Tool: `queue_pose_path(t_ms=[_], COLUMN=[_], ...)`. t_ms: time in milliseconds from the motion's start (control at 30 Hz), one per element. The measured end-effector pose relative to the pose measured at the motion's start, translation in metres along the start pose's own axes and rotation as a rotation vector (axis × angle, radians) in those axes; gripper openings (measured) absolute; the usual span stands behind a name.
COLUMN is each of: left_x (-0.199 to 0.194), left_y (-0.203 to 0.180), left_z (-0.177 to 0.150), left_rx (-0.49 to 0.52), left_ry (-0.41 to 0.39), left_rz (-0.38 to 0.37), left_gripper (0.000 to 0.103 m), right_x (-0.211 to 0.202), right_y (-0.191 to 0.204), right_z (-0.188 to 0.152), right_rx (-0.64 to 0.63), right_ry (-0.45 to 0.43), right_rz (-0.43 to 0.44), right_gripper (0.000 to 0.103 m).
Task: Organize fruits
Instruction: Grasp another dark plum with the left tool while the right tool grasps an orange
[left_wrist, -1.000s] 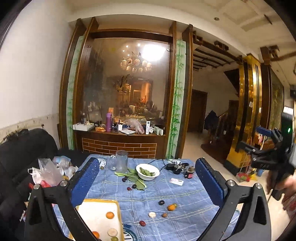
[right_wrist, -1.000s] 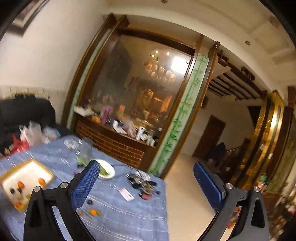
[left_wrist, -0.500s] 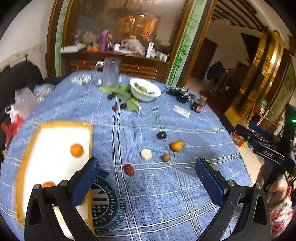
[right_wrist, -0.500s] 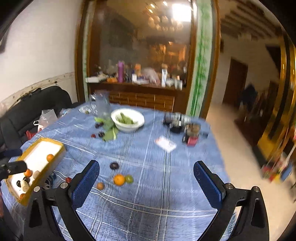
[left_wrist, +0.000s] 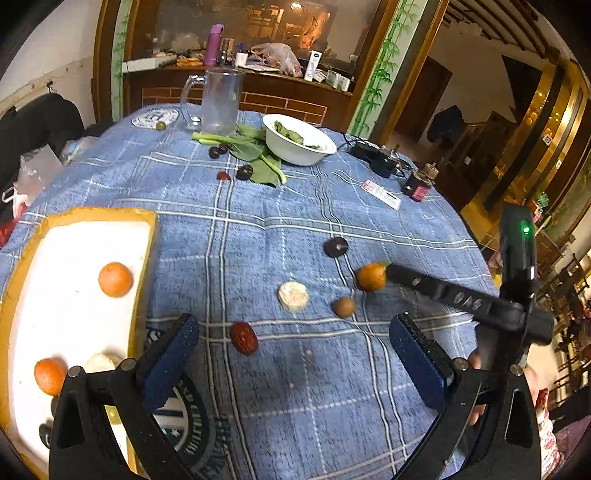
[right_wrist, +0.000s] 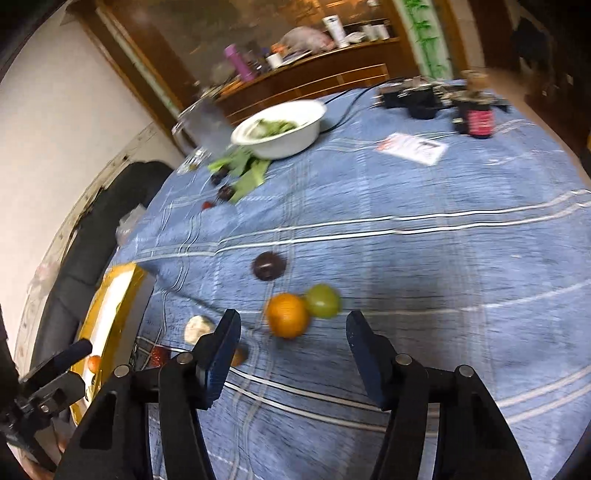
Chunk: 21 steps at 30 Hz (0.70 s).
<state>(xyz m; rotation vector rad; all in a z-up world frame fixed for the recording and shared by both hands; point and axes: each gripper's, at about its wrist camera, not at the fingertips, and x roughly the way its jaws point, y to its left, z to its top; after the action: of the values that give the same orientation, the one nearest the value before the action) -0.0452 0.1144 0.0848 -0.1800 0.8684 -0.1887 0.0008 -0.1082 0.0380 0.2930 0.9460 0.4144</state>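
My left gripper (left_wrist: 291, 343) is open low over the blue checked cloth, with a red date (left_wrist: 243, 338) lying between its fingers, untouched. Just ahead lie a white round piece (left_wrist: 293, 295), a brown longan (left_wrist: 343, 306), an orange (left_wrist: 371, 276) and a dark plum (left_wrist: 335, 246). A yellow-rimmed white tray (left_wrist: 96, 214) at the left holds two oranges (left_wrist: 115, 278) and smaller pieces. My right gripper (right_wrist: 291, 332) is closing, its tips on either side of the orange (right_wrist: 288, 314) without pressing it. A green fruit (right_wrist: 323, 301) touches that orange.
Farther back stand a white bowl (left_wrist: 299, 142) of greens, a glass mug (left_wrist: 219, 99), loose leaves with several dark plums (left_wrist: 244, 171), a black adapter with cable (left_wrist: 373, 157), a small bottle (left_wrist: 417, 188) and a card (left_wrist: 382, 194). A black sofa (left_wrist: 40, 122) lies beyond the left edge.
Both grippers have dropped from looking across the room to just above the cloth. The right gripper rolled, its jaws narrowed, and it has come up to the orange.
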Motion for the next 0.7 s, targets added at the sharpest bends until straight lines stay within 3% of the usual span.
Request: queue_pose_path(t_ms=[167,367,400,433,467,533,700], left_x=[0.004,0.022,0.028,0.036,0.044,0.066,0.124], left_y=[0.020,0.032,0.028,0.023,0.018,0.006,-0.025], left_z=[0.023,0.054,0.057,0.061,0.062,0.067,0.073], left_rx=[-0.014,-0.014,0.000,0.013,0.021,0.035,0.057], left_ry=[-0.002,0.044,0.055,0.065,0.077,0.112,0.191], left_rz=[0.056,0.058,0.056,0.053,0.049,0.030,-0.028], left_gripper=[0.099,0.099,0.099,0.099,0.099,0.099,0.094], right_x=[0.031,0.041,0.044,0.044,0.043,0.039,0.030], right_y=[0.016,0.024,0.024,0.023,0.021,0.014,0.003], right_z=[-0.005,-0.002,-0.003,-0.004,-0.004,-0.004,-0.006], right_rx=[-0.048,-0.119,-0.132,-0.136,-0.137,-0.108,-0.055], right_ry=[0.052,0.013,0.013,0.015,0.010,0.012,0.021], right_rz=[-0.080,-0.189,-0.221,-0.238,-0.246,-0.209,-0.153], right_gripper=[0.064,0.064,0.061,0.051,0.050,0.030,0.030])
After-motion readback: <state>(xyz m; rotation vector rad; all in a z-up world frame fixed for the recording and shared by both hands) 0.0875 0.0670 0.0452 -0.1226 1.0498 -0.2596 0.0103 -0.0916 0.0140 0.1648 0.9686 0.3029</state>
